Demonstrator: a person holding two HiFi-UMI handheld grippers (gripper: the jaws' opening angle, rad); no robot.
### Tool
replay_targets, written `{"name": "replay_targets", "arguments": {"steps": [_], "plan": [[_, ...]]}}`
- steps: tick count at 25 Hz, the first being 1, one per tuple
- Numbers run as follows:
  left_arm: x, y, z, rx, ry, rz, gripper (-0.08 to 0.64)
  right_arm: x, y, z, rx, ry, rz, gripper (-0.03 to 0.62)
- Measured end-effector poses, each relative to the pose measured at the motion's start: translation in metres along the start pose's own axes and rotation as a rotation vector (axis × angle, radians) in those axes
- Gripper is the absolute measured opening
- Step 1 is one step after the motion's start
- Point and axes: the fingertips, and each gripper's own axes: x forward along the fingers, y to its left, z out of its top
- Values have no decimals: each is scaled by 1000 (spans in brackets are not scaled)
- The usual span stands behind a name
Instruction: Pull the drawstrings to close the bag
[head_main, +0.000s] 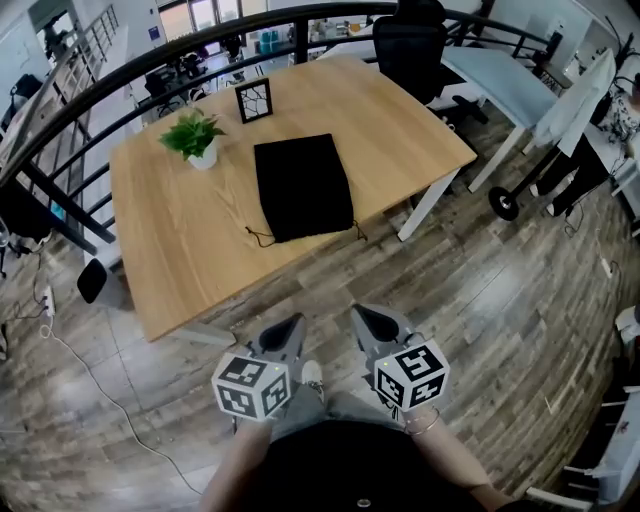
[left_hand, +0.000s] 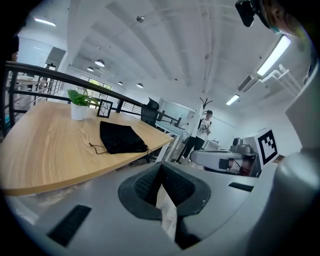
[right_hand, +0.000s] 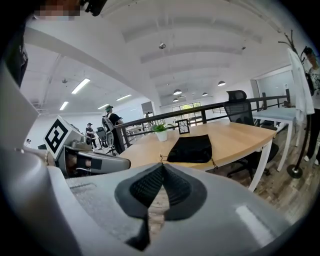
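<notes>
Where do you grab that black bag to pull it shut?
Likely by its cords, not the cloth. The bag lies flat, mouth at the near end, with a left cord and a right cord sticking out at the near corners. Come in from the near table edge and pinch each loose end from above.

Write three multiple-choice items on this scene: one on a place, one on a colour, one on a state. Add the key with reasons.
1. Where is the black bag? A: in a drawer. B: flat on the wooden table. C: on a shelf.
2. What colour is the plant's pot? A: white. B: red. C: blue.
3. How are the left gripper and right gripper? A: both open. B: both shut, empty. C: both shut on the bag.

Key: B, it lies on the tabletop; A, the pot under the leaves is white; B, each pair of jaws meets with nothing between.
</notes>
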Motion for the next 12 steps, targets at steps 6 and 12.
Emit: {"name": "replay_targets", "arguments": {"steps": [6, 12], "plan": [[25, 30, 26, 17, 8, -28, 15, 33, -19, 18, 14, -15, -41, 0], [43, 39, 28, -14, 27, -53, 15, 39, -47, 26, 8, -12, -109, 0]]}}
